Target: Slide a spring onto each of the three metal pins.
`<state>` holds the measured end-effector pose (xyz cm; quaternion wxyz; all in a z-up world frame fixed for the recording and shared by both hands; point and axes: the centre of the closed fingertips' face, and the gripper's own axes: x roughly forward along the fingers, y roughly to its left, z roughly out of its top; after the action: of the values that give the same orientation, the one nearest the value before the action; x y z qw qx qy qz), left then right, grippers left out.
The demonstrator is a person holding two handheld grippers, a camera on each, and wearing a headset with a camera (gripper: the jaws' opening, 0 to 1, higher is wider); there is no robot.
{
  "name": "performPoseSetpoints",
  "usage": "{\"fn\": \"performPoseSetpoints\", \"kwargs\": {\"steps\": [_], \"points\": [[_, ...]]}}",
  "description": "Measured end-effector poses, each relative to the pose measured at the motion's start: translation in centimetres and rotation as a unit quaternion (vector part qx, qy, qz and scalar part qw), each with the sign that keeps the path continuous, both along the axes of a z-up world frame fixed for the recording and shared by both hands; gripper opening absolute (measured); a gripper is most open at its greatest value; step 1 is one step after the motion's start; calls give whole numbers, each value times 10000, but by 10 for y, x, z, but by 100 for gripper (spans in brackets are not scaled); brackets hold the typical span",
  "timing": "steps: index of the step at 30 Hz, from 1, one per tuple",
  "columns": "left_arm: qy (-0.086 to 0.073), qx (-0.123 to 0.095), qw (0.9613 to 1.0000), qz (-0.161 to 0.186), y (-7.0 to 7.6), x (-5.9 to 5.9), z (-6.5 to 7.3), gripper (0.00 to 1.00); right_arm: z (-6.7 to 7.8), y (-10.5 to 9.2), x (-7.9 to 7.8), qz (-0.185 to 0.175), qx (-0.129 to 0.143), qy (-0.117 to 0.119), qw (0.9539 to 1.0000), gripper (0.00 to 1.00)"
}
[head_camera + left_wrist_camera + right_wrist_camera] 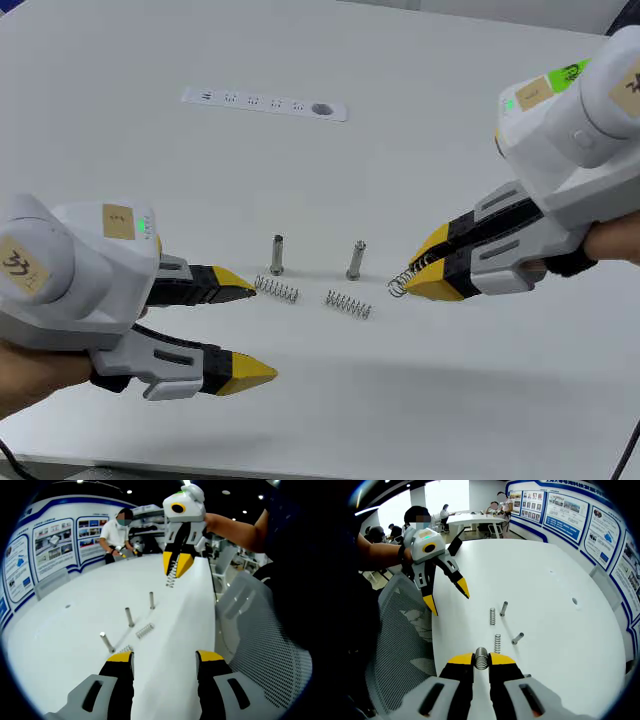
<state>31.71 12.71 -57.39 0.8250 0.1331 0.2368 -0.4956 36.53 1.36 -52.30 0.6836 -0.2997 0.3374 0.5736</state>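
Observation:
Two metal pins [277, 254] [355, 260] stand upright at the middle of the white table [420, 150]. The left gripper view shows three pins [105, 641] [129, 616] [151, 600] in a row. Two loose springs [277, 289] [348, 304] lie in front of the pins. My left gripper [250, 333] is open, its upper tip just left of the nearer spring. My right gripper [425, 280] is shut on a third spring [480, 658], which sticks out of its tips right of the pins and a little above the table.
A white power strip [265, 102] lies flat at the back of the table. A grey mesh chair [405, 630] stands by the table's near edge. People stand at another table [470, 517] far behind.

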Motion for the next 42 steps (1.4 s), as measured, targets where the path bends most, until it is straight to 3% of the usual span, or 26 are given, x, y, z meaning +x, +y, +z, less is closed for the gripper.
{"fn": "performPoseSetpoints", "kwargs": {"steps": [11, 20, 25, 33, 42], "points": [[-49, -186, 9987, 477, 18, 3, 2, 60, 6, -43, 44, -430, -467, -219, 9977, 12], [-95, -281, 9973, 678, 23, 6, 5, 65, -25, -57, 76, -519, -1079, -189, 9926, 12], [-85, -306, 9970, 703, 23, 6, 5, 65, -43, -53, 82, -451, -1309, -91, 9903, 12], [-73, -349, 9963, 776, 25, 7, 5, 66, -59, -53, 85, -440, -1566, -1, 9867, 12], [-60, -358, 9961, 809, 26, 7, 4, 65, -65, -56, 81, -408, -1672, 64, 9851, 12]]}}
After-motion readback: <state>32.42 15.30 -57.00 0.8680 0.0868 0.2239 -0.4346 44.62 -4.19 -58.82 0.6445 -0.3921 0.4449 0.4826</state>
